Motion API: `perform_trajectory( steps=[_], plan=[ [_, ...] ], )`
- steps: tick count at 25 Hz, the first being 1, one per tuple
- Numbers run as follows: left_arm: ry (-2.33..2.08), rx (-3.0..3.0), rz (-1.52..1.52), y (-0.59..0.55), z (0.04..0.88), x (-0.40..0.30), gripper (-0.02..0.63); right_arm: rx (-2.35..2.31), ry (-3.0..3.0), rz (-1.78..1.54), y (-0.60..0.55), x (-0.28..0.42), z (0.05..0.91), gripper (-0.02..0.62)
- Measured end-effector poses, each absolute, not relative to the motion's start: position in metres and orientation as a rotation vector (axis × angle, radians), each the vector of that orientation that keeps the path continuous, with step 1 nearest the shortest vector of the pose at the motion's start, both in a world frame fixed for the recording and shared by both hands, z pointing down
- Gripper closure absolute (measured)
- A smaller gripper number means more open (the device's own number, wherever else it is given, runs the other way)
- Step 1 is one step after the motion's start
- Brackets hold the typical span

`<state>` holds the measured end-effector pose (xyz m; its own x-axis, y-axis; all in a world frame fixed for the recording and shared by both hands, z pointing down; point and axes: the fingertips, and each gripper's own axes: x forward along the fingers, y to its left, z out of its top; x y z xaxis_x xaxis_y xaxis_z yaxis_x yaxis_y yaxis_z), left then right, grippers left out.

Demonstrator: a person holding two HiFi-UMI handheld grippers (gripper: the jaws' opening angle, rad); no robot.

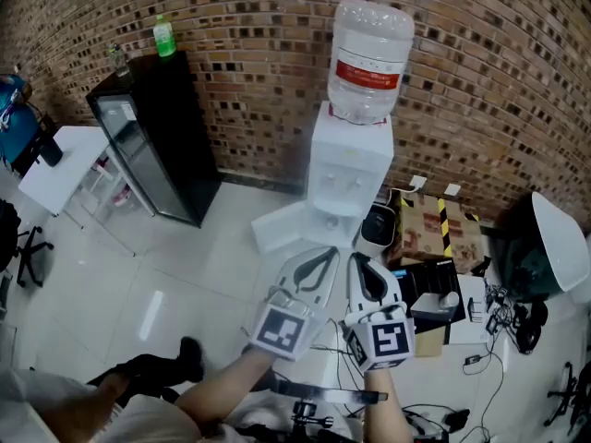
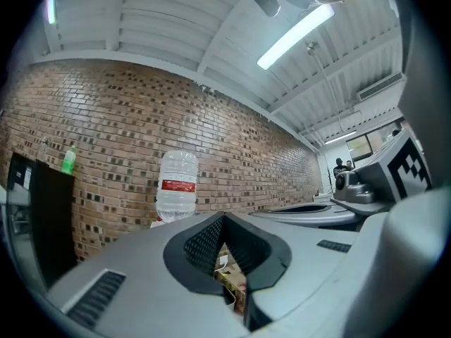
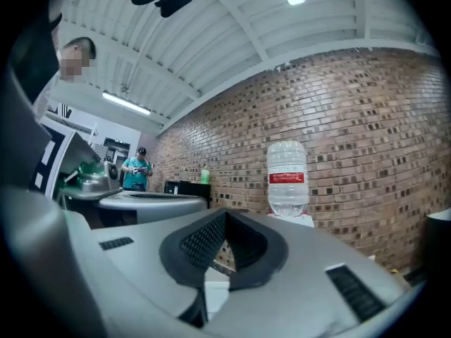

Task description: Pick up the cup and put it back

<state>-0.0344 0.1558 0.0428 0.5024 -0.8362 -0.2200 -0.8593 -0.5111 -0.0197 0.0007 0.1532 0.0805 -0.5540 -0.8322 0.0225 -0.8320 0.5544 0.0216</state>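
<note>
I see no cup in any view. A white water dispenser (image 1: pixel 349 169) with a big clear bottle (image 1: pixel 369 58) on top stands against the brick wall. My left gripper (image 1: pixel 312 268) and right gripper (image 1: pixel 367 280) hang side by side over the floor in front of it, both pointing at it. In the left gripper view the left gripper (image 2: pixel 224 220) has its jaws together with nothing held, and the bottle (image 2: pixel 176 185) shows beyond them. The right gripper (image 3: pixel 224 218) is likewise shut and empty, with the bottle (image 3: pixel 287 178) ahead to the right.
A black fridge (image 1: pixel 157 137) with a green bottle (image 1: pixel 164 37) on top stands to the left, beside a white table (image 1: pixel 60 169). A black bin (image 1: pixel 376 229), a cardboard box (image 1: pixel 439 229), gear and cables (image 1: pixel 489 330) crowd the floor at right.
</note>
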Motion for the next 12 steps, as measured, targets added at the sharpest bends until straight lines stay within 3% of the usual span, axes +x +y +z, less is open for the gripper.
perform_trajectory(
  steps=[12],
  plan=[
    [1.458,-2.613,0.254,0.213,0.027,-0.037,0.603,1.47,-2.743,-0.017,0.201,-0.004,0.065,0.595]
  ],
)
